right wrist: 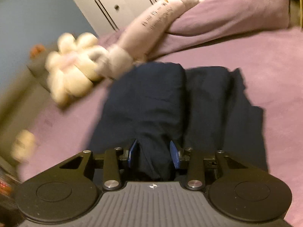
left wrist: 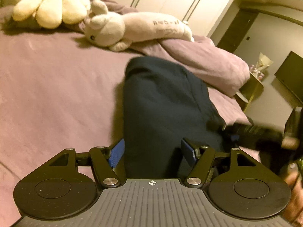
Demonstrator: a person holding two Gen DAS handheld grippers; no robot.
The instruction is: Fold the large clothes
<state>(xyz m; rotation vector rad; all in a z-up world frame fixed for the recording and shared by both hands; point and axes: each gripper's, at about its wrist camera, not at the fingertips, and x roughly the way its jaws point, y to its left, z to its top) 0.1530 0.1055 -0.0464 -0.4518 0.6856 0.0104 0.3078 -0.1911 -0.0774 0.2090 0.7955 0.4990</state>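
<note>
Navy garment (right wrist: pixel 151 102) lies part-folded on the purple bed (left wrist: pixel 56 87), plush toys (left wrist: pixel 106 28) beyond it. My right gripper (right wrist: pixel 154 152) has a bunched ridge of cloth between its jaws; pads look pressed on it. My left gripper (left wrist: pixel 153 151) stands wide over cloth, gripping nothing. Risk: a one-sided pull drags the fold askew, or the thin pinch slips.

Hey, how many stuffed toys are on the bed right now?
2. A cream flower plush lies at the bed's far side, and a long bunny plush lies beside it, against the bunched purple duvet. Others may be hidden.
</note>
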